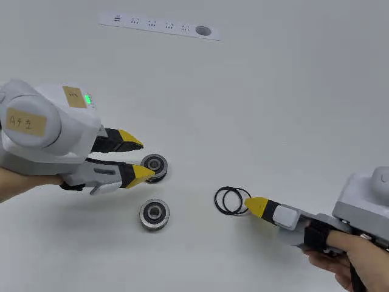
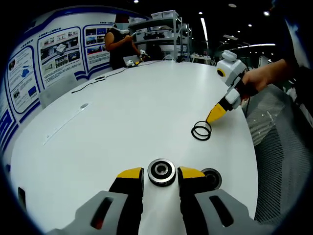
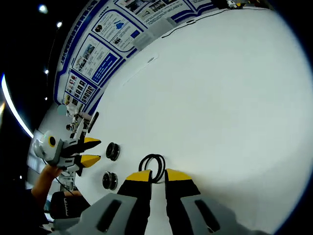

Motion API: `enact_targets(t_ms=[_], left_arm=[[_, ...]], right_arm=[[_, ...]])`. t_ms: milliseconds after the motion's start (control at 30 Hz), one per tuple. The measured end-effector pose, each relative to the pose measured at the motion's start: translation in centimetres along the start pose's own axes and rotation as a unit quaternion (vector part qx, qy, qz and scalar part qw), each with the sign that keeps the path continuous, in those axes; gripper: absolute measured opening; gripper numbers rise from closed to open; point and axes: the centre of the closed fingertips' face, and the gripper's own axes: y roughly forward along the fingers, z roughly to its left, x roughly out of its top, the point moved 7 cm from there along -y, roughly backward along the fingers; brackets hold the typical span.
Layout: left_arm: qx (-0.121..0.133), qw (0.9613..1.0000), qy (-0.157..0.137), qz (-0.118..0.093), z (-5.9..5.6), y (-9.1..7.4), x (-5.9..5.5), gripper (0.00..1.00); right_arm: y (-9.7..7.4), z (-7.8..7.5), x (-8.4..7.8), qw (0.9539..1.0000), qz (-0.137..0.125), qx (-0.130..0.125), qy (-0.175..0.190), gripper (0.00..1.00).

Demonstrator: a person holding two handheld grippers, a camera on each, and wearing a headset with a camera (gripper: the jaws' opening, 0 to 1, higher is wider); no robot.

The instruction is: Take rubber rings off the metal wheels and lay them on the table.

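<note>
2 metal wheels lie flat on the white desk (image 1: pixel 285 103). 1 wheel (image 1: pixel 154 164) sits between the jaws of the left tool (image 1: pixel 146 159). The other wheel (image 1: pixel 154 213) lies just beside that tool's lower jaw, on the side nearer the person.

The left tool is spread, with 1 yellow tip on each side of the wheel. In the left gripper view a thin gap shows on both sides, so the jaws straddle the wheel without clamping it.

2 black rubber rings (image 1: pixel 231 201) lie overlapping on the desk, right at the tip of the right tool (image 1: pixel 254 206) and well apart from the left tool. The right tool's jaws are drawn close, with a narrow slit between them. Whether they nip the rim of a ring I cannot tell.

The left hand (image 1: pixel 15 181) holds its tool about level, pointing across towards the right tool. The right hand (image 1: pixel 349 258) holds its tool low over the desk, pointing back at the rings, so the 2 tools face each other.
</note>
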Motion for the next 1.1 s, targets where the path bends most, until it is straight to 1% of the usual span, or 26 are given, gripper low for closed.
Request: enact_targets(t_ms=[67, 133, 200, 233, 267, 433, 533, 567, 667, 700, 733, 767, 800, 867, 933, 1000, 1033, 1100], left_arm=[[0.001, 1.0, 0.0, 0.001, 0.0, 0.0, 0.0, 0.29], [0.001, 1.0, -0.001, 0.001, 0.0, 0.0, -0.1, 0.29], [0.001, 1.0, -0.001, 0.002, 0.0, 0.0, -0.1, 0.29], [0.001, 1.0, 0.0, 0.002, 0.0, 0.0, -0.1, 0.29], [0.001, 1.0, 0.0, 0.001, 0.0, 0.0, -0.1, 0.29], [0.002, 1.0, 0.0, -0.001, 0.1, -0.1, 0.0, 0.28], [0.002, 1.0, 0.001, 0.0, 0.1, -0.1, 0.0, 0.28], [0.002, 1.0, 0.002, 0.0, 0.1, 0.0, 0.0, 0.28], [0.0, 1.0, 0.004, -0.002, 0.0, 0.0, 0.1, 0.28], [0.0, 1.0, 0.004, -0.003, 0.0, 0.1, 0.2, 0.28], [0.0, 1.0, 0.005, -0.003, 0.1, 0.1, 0.2, 0.28], [-0.001, 1.0, 0.006, -0.002, 0.1, 0.2, 0.2, 0.28], [-0.001, 1.0, 0.008, 0.0, 0.1, 0.3, 0.1, 0.27], [-0.003, 1.0, 0.007, 0.001, 0.2, 0.5, 0.1, 0.27], [-0.006, 1.0, 0.004, 0.0, 0.3, 0.8, 0.0, 0.24], [-0.007, 1.0, 0.004, 0.005, 0.4, 1.1, -0.2, 0.21], [-0.008, 0.9999, 0.006, 0.007, 0.4, 1.3, -0.2, 0.22], [-0.011, 0.9999, 0.006, 0.01, 0.4, 1.6, -0.2, 0.22]], right_arm=[[0.1, 0.9, 0.0, 0.9998, -0.004, 0.021, -0.005, 0.12], [0.3, 1.3, -0.1, 0.9996, 0.005, 0.027, -0.004, 0.12], [0.5, 1.3, -0.3, 0.9996, 0.013, 0.022, -0.015, 0.12], [0.5, 1.3, -0.3, 0.9995, 0.013, 0.014, -0.024, 0.12], [0.5, 1.3, -0.3, 0.9994, 0.013, 0.013, -0.031, 0.13], [0.2, 0.9, 0.1, 0.9995, 0.004, 0.009, -0.029, 0.15], [-0.1, 0.4, 0.3, 0.9991, 0.0, -0.006, -0.042, 0.17], [-0.2, 0.4, 0.4, 0.9989, -0.005, -0.006, -0.046, 0.17], [-0.4, 0.3, 0.8, 0.9992, -0.015, -0.001, -0.036, 0.17], [-0.5, 0.3, 0.9, 0.9992, -0.019, -0.004, -0.036, 0.17], [-0.6, 0.2, 1.2, 0.9984, -0.033, -0.016, -0.043, 0.17], [-0.6, 0.0, 1.4, 0.9978, -0.039, -0.019, -0.05, 0.18], [-0.6, -0.1, 1.5, 0.9977, -0.04, -0.02, -0.05, 0.18], [-0.6, -0.1, 1.6, 0.9979, -0.041, -0.019, -0.046, 0.18], [-0.6, 0.1, 1.7, 0.998, -0.048, -0.015, -0.038, 0.18], [-0.5, 0.3, 2.0, 0.9976, -0.058, -0.012, -0.034, 0.17], [-0.5, 0.3, 2.1, 0.9974, -0.062, -0.015, -0.034, 0.17], [-0.4, 0.5, 2.5, 0.9966, -0.075, -0.01, -0.034, 0.17]])
